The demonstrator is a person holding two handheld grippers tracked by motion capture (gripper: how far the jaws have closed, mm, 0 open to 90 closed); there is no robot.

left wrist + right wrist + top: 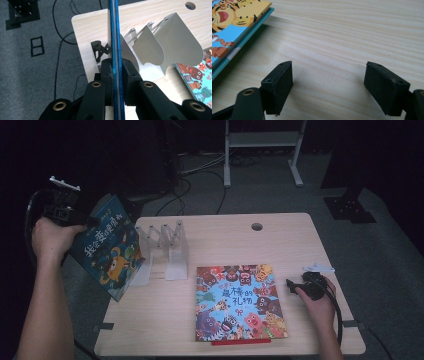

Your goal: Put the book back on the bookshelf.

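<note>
A blue picture book (107, 247) hangs tilted in the air at the table's left edge, with my left gripper (82, 222) shut on its upper corner. In the left gripper view the book's thin blue edge (115, 37) runs upright between the pressed pads of the left gripper (116, 67), just left of the white folding book rack (172, 45). A second, colourful animal book (239, 302) lies flat at the table's front middle. My right gripper (290, 284) rests by its right edge, open (328, 75) with only bare wood between its fingers; the book's corner (234, 22) lies to its left.
The white rack (162, 247) stands on the wooden table (280, 240) at the back left, its slots holding nothing. A round cable hole (256, 226) sits at the far edge. Cables and a metal stand's legs (262, 150) lie on the grey floor beyond.
</note>
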